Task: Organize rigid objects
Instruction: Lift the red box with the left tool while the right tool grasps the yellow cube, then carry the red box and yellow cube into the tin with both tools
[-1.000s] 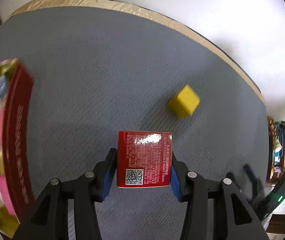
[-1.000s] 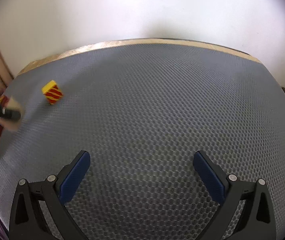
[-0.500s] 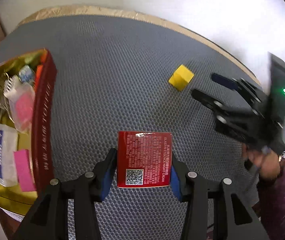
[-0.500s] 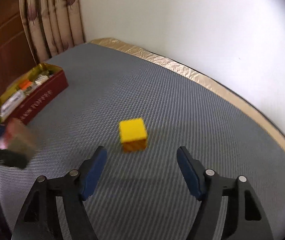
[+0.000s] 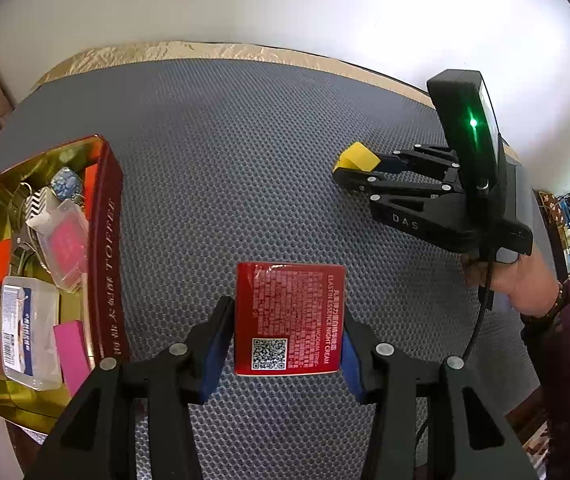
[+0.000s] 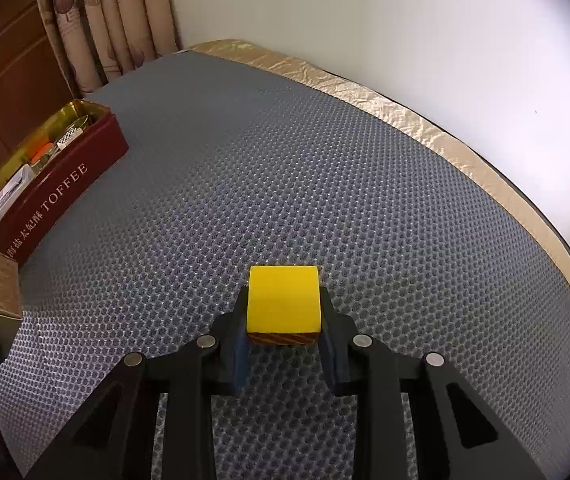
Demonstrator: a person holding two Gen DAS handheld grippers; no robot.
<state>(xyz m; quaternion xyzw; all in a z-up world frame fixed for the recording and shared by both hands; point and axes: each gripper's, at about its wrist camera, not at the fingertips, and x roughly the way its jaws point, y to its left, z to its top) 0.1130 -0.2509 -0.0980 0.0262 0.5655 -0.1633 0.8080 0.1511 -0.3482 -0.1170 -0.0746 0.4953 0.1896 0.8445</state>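
Note:
My left gripper is shut on a red night-cream box and holds it above the grey mat, label side up. A small yellow cube with a striped side sits on the mat between the blue pads of my right gripper. The right jaws are closing, and the pads look pressed against the cube's two sides. In the left wrist view the right gripper reaches in from the right with the yellow cube at its tips. A red toffee tin stands open on the left.
The toffee tin holds several small items: plastic cases, pink and orange pieces. The grey honeycomb mat has a gold foil border by a white wall. Curtains and a wooden door stand at the far left. A person's hand holds the right gripper.
The right gripper swung over to the yellow cube and its jaws narrowed from wide open onto it. The left gripper kept the red box and shifted, which brought the tin fully into view.

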